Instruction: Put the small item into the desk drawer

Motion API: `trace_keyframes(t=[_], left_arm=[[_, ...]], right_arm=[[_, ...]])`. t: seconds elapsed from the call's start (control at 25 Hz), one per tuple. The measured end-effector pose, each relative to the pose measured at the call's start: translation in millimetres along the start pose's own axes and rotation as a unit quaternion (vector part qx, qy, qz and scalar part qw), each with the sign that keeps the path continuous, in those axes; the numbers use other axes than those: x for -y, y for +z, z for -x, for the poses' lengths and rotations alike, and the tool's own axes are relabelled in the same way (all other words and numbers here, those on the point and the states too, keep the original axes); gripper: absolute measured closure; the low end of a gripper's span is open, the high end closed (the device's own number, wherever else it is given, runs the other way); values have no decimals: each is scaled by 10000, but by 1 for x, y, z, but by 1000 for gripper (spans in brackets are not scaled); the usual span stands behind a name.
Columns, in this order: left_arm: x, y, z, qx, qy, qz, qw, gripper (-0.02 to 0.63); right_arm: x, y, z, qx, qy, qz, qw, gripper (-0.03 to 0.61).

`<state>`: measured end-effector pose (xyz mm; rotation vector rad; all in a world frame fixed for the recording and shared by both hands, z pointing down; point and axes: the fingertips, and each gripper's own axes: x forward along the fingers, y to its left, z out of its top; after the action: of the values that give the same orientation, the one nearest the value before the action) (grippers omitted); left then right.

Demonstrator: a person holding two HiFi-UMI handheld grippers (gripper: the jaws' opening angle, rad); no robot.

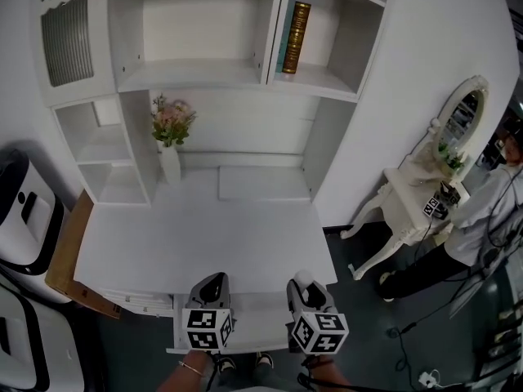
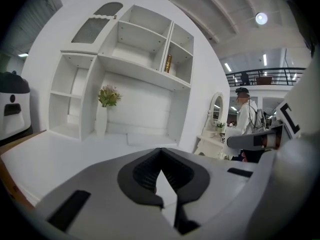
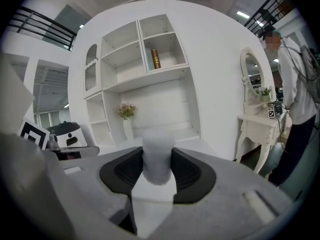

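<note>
A white desk [image 1: 204, 243] with a flat, matte top carries a boxy white hutch [image 1: 237, 72] of open shelves. Below the desk's front edge, a shallow white drawer [image 1: 257, 323] stands pulled out, and both grippers hang over it. The right gripper [image 1: 305, 289] is clamped on the small item [image 3: 157, 160], which sits between the ribbed black pads [image 3: 187, 171] and reaches out past the jaw tips. The item is a pale, fuzzy-looking stub, rounded at its near end. The left gripper [image 2: 160, 156] is pinched together at its tips, holding nothing.
</note>
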<state>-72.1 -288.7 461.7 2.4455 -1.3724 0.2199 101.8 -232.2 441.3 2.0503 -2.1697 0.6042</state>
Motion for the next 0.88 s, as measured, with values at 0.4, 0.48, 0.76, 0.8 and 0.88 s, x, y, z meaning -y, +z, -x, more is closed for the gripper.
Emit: trace_keyframes(t=[0.4, 0.48, 0.76, 0.8, 0.88], left_arm=[[34, -18, -26, -298, -290, 34, 9991, 620], [46, -23, -30, -358, -408, 8, 9985, 621], [73, -48, -38, -668, -644, -70, 9957, 620], [74, -54, -38, -732, -645, -70, 9952, 621], [76, -66, -39, -859, -634, -71, 9943, 621]], right_arm=[[38, -9, 12, -147, -262, -195, 9994, 410], [50, -13, 19, -166, -396, -247, 9988, 410], [79, -35, 37, -293, -665, -541, 9959, 410], [81, -39, 37, -330, -675, -569, 9955, 410], [86, -50, 36, -430, -679, -623, 9948, 410]])
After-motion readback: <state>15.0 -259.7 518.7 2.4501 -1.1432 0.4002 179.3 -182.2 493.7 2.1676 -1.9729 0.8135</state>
